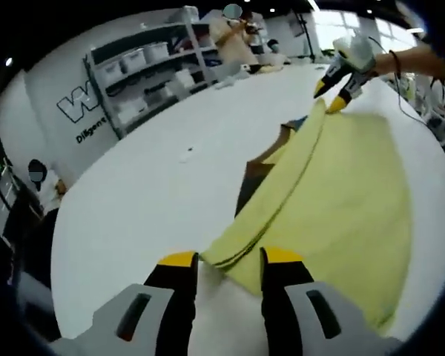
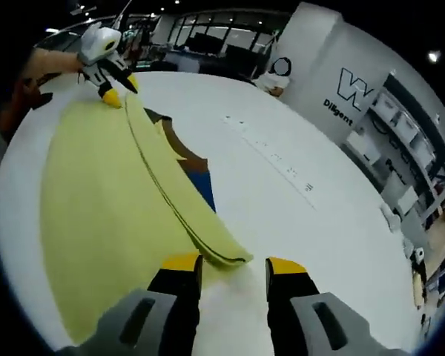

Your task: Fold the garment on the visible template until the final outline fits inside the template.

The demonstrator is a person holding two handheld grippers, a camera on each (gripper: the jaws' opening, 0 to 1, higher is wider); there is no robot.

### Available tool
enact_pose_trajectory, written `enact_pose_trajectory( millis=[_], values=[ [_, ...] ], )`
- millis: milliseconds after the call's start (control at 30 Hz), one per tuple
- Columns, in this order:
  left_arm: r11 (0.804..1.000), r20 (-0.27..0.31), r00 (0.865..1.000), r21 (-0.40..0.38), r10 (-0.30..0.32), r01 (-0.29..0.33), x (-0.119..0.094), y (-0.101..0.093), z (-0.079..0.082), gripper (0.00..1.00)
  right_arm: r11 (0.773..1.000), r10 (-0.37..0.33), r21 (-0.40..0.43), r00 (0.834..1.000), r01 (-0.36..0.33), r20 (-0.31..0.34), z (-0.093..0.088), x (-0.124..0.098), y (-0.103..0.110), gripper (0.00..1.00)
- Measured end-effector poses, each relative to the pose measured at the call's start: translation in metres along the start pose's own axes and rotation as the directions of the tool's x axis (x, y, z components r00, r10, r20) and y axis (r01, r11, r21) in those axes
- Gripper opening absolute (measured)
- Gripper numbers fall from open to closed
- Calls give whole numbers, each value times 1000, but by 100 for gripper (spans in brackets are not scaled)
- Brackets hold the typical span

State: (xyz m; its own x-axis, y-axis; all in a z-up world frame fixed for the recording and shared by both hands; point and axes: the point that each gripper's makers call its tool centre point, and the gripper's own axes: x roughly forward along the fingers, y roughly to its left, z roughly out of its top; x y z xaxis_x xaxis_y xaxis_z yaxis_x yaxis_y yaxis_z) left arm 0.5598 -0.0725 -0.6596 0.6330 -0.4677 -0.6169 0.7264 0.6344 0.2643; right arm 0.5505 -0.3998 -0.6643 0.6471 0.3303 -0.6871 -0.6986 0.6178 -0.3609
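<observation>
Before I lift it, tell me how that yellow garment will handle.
Probably floppy: the yellow garment lies flat in thin stacked layers on the white table. Likely light, since its folded edge curves loosely. The layers may slide apart unless both tongs grip corners together.

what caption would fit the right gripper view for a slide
Right gripper open at the folded corner of a yellow garment on a white table, left gripper at the far corner.

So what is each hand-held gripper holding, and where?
Each appears to pinch a corner of the yellow garment's folded edge: left, right. Contact unclear.
</observation>
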Motion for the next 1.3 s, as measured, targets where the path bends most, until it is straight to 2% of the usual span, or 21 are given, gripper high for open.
enact_pose_trajectory(
  millis=[133, 233, 300, 367, 400, 433, 500, 533, 600, 633, 667, 700, 900, 933, 967, 1000, 1167, 1267, 1300],
  values=[
    [999, -5, 999, -16, 38, -39, 6, 6, 5, 28, 1000, -7, -16, 1000, 7, 11, 5, 5, -4, 22],
    [991, 32, 997, -111, 74, -70, 9, 14, 13, 26, 994, -27, 104, 996, 18, 84, 17, 8, -12, 14],
    [979, 26, 992, -163, 126, -120, 10, 25, 14, 24, 985, -55, 169, 994, 38, 95, 18, 11, -19, 13],
    [966, 19, 990, -218, 143, -136, 12, 29, 13, 23, 960, -63, 278, 995, 40, 74, 11, 15, -21, 14],
    [963, 13, 989, -227, 149, -142, 13, 30, 13, 23, 951, -70, 305, 994, 43, 79, 10, 16, -22, 14],
    [965, 11, 989, -221, 150, -144, 14, 31, 12, 23, 931, -84, 361, 995, 57, 60, 5, 18, -24, 13],
    [954, -26, 985, -244, 171, -173, 15, 34, 6, 22, 914, -94, 401, 994, 63, 58, 2, 20, -25, 11],
    [949, -31, 984, -260, 175, -177, 16, 34, 3, 22, 896, -89, 440, 995, 64, 36, -3, 20, -22, 11],
    [935, -54, 981, -297, 187, -194, 15, 35, -2, 21, 884, -96, 463, 995, 66, 42, -4, 20, -22, 12],
    [922, -67, 980, -333, 187, -199, 15, 35, -6, 20, 859, -100, 506, 995, 75, 23, -7, 20, -22, 13],
    [912, -75, 979, -356, 190, -204, 15, 35, -9, 20, 853, -101, 516, 995, 73, 27, -7, 20, -22, 13],
    [909, -67, 980, -368, 185, -197, 15, 36, -9, 20, 839, -108, 539, 994, 77, 27, -8, 19, -23, 14],
    [896, -79, 978, -393, 192, -208, 12, 38, -11, 21, 798, -120, 598, 992, 77, 32, -6, 18, -24, 15],
    [889, -70, 979, -411, 192, -204, 10, 38, -9, 21, 788, -120, 611, 992, 75, 33, -5, 17, -24, 15],
    [880, -62, 979, -431, 193, -200, 9, 38, -7, 22, 777, -119, 626, 992, 70, 36, -4, 16, -24, 16],
    [874, -59, 980, -443, 192, -198, 7, 39, -6, 24, 755, -121, 652, 992, 65, 42, -2, 15, -24, 19],
    [866, -45, 981, -465, 186, -185, -1, 37, 0, 31, 705, -108, 709, 991, 25, 73, 9, 8, -21, 35],
    [860, -47, 983, -478, 179, -179, -7, 33, 1, 39, 687, -94, 727, 992, 5, 82, 14, 2, -14, 49],
    [858, -42, 984, -483, 174, -173, -10, 31, 2, 41, 689, -89, 724, 992, -5, 91, 16, 0, -11, 54]
  ],
)
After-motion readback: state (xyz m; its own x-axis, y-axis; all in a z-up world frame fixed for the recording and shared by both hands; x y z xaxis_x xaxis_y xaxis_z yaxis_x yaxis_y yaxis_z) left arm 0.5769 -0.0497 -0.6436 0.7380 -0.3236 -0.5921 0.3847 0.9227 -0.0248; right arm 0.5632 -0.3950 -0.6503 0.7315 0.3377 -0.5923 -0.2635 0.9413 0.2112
